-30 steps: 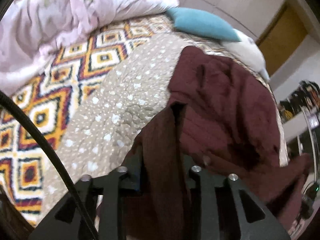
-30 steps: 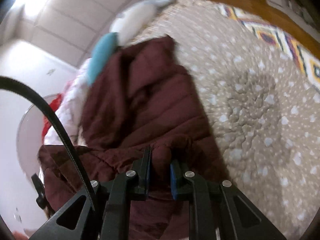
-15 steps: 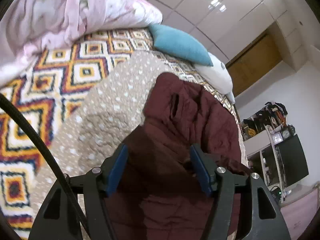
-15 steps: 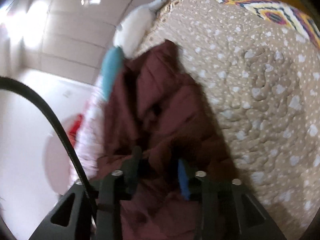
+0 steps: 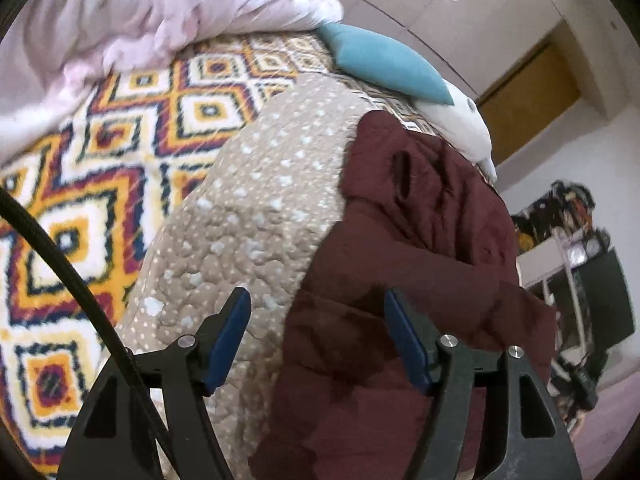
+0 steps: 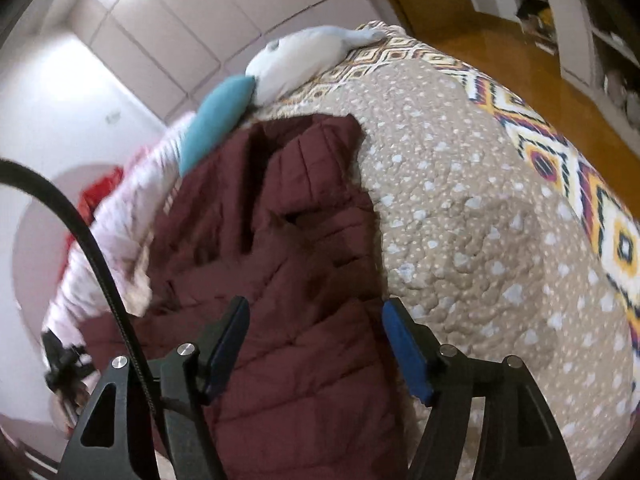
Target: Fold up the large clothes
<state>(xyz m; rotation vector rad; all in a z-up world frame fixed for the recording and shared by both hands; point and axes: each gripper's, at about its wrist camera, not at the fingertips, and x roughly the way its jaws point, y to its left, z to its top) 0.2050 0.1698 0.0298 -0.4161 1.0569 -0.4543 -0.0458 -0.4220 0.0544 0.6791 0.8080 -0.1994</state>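
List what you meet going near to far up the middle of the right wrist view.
right gripper → maroon jacket → teal pillow → white plush → wall panels

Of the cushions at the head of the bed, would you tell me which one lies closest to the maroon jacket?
The white cushion: the maroon jacket reaches almost to its edge, while the teal cushion sits beyond it, nearer the pink duvet.

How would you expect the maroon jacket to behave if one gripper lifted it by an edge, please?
The jacket would probably sag and unfold, since it lies in loose creases. Its quilted padding suggests it is bulky but light. On the quilt it would likely drag, not slide.
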